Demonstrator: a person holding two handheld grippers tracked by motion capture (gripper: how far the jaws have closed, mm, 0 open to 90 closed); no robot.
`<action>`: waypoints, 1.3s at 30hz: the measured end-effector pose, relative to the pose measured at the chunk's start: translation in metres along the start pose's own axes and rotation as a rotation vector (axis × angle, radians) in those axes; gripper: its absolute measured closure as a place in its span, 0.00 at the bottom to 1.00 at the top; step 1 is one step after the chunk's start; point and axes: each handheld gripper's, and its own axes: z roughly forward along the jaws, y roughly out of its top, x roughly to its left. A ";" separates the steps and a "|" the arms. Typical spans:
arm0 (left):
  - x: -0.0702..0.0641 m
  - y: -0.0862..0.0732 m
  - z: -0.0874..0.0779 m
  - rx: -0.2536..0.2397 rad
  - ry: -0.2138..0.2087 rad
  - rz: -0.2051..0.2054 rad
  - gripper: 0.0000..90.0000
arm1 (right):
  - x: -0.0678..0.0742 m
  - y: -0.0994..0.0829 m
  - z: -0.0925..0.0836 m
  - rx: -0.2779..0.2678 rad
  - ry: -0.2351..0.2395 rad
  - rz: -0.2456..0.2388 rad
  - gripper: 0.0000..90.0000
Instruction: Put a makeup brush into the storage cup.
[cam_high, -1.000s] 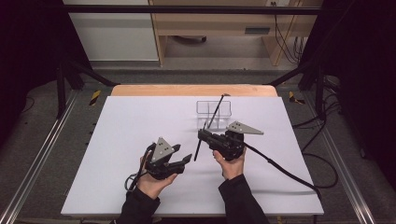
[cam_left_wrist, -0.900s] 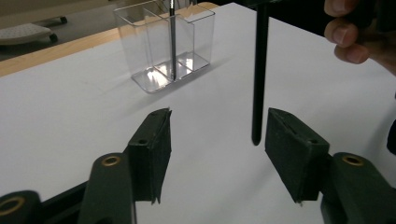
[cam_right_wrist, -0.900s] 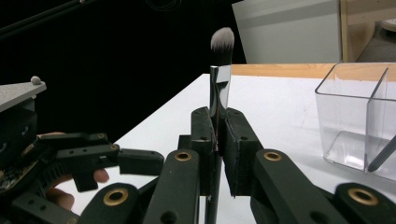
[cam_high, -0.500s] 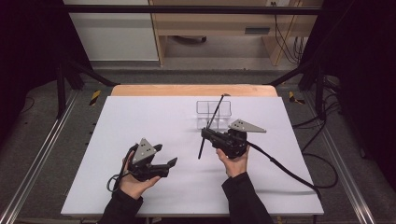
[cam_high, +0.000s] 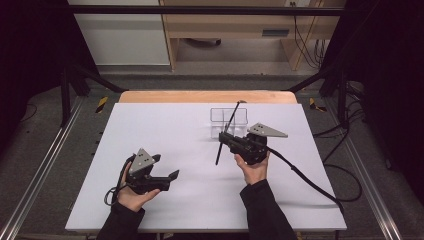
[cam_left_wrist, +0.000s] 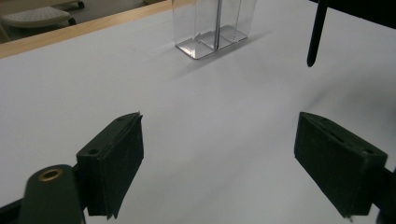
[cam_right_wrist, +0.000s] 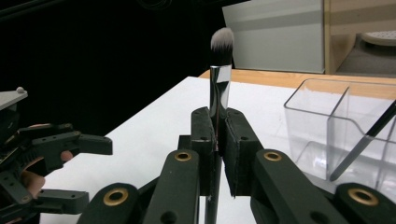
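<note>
Right now I have the makeup brush clamped in my right gripper, jaws closed on its metal ferrule, held above the white table just beside the clear organizer; its long axis runs steeply tilted, bristle tip up and toward the far edge in the high view, handle end down toward me and clear of the table. My worry is the grip: the ferrule is smooth and narrow, so the brush could pivot or slide between the pads; swinging it toward the organizer could clip the rim or knock the dark brush already leaning inside. My left gripper sits well apart at the near left, its jaws just opening, wide and empty.
</note>
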 end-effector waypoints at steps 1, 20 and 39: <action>0.002 -0.001 -0.001 0.001 0.000 -0.008 0.15 | -0.001 0.001 0.000 0.000 -0.004 -0.001 0.93; 0.012 -0.004 -0.004 0.003 0.021 -0.020 0.11 | -0.024 0.030 0.007 -0.032 -0.112 -0.022 0.93; 0.012 -0.004 -0.002 0.021 0.023 -0.007 0.11 | -0.043 0.056 0.014 -0.080 -0.214 -0.041 0.93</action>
